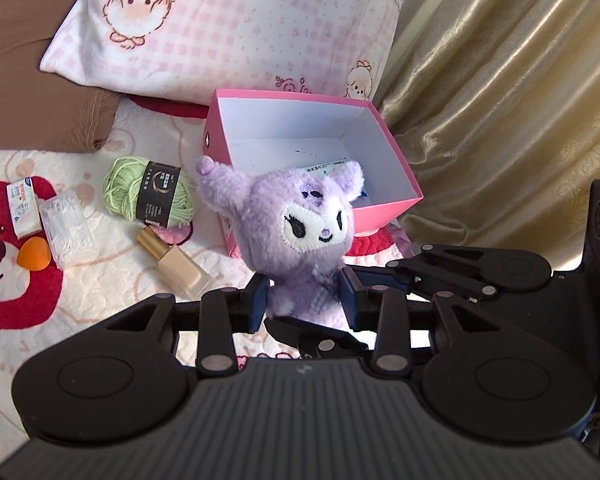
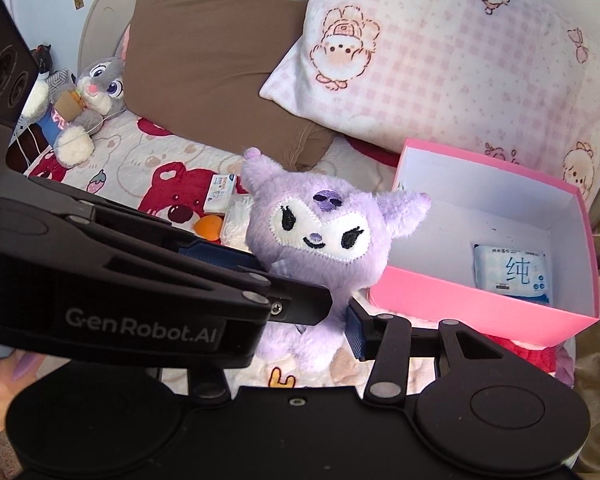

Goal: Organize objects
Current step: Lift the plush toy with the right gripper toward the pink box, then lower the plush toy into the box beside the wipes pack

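— Left wrist view: what did the left gripper [image 1: 305, 298] hold?

— The purple plush [image 1: 300, 232], pinched low on its body between both pads, jaws closed partway on the fur. The right gripper [image 2: 312, 320] bracketed the same body; whether it truly squeezed could not be told.

— And the pink box [image 1: 388, 200]?

— Just beyond the plush, open side up. The toy stood upright, long axis vertical, face toward both cameras, lifted clear of the bedspread [image 1: 112, 276].
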Demonstrator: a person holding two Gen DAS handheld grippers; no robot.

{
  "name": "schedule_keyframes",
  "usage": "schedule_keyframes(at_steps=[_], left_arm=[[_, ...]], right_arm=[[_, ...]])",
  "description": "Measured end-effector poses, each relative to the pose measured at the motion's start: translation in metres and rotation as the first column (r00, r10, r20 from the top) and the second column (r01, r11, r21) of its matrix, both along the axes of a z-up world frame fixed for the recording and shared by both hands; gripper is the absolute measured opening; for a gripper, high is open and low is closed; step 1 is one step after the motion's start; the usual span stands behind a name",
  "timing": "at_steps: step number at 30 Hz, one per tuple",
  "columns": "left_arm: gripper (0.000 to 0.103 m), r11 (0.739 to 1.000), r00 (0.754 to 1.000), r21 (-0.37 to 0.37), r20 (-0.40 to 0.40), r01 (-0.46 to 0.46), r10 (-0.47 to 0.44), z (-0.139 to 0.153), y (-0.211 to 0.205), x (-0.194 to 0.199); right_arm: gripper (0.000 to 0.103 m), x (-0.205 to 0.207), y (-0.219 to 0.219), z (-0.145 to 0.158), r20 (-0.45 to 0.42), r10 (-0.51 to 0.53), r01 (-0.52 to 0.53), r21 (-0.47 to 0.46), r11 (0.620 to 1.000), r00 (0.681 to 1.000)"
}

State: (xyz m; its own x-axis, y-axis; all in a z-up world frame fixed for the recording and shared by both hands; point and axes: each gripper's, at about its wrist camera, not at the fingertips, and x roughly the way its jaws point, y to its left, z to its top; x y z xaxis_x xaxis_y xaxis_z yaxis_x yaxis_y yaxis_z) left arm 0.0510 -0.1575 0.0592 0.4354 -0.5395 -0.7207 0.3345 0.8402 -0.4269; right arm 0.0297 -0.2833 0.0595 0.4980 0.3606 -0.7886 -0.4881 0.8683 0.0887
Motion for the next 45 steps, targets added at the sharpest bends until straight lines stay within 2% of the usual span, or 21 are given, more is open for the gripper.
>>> schedule_keyframes(at_steps=[9, 13, 16, 20, 25, 31, 35, 39, 45], left_arm=[[0.036, 1.000, 1.000, -0.019, 0.013, 0.021, -0.021, 0.001, -0.036, 0.041], [0.035, 0.999, 1.000, -0.032, 0.001, 0.009, -0.009, 0.001, -0.050, 0.062], [0.035, 0.999, 1.000, -0.040, 0.000, 0.006, -0.006, 0.001, -0.062, 0.079], [0.036, 0.999, 1.000, -0.054, -0.031, -0.005, 0.003, -0.003, -0.080, 0.105], [0.037, 0.999, 0.995, -0.014, -0.093, -0.037, 0.036, -0.031, -0.114, 0.144], [0.037, 0.996, 0.968, 0.015, -0.234, -0.093, 0.094, -0.079, -0.139, 0.185], [0.037, 0.994, 0.961, 0.053, -0.258, -0.091, 0.102, -0.098, -0.143, 0.188], [0.037, 0.989, 0.944, 0.072, -0.296, -0.128, 0.144, -0.119, -0.139, 0.190], [0.037, 0.988, 0.944, 0.104, -0.297, -0.116, 0.142, -0.134, -0.143, 0.195]], right_arm=[[0.052, 0.033, -0.030, 0.003, 0.050, -0.049, 0.050, -0.013, 0.999, 0.998], [0.052, 0.055, -0.047, 0.001, 0.061, -0.067, 0.067, 0.015, 0.998, 0.996], [0.052, 0.067, -0.059, 0.000, 0.099, -0.056, 0.054, 0.030, 0.998, 0.994], [0.052, 0.086, -0.072, -0.004, 0.137, -0.036, 0.036, 0.003, 0.999, 0.990], [0.052, 0.127, -0.096, -0.029, 0.074, -0.065, 0.063, 0.029, 0.998, 0.995], [0.052, 0.171, -0.118, -0.076, -0.037, -0.074, 0.076, 0.055, 0.996, 0.997], [0.052, 0.182, -0.120, -0.098, -0.089, -0.059, 0.065, 0.063, 0.996, 0.994], [0.052, 0.192, -0.119, -0.118, -0.174, -0.068, 0.087, 0.100, 0.991, 0.982], [0.052, 0.198, -0.112, -0.139, -0.212, -0.090, 0.109, 0.079, 0.991, 0.973]])
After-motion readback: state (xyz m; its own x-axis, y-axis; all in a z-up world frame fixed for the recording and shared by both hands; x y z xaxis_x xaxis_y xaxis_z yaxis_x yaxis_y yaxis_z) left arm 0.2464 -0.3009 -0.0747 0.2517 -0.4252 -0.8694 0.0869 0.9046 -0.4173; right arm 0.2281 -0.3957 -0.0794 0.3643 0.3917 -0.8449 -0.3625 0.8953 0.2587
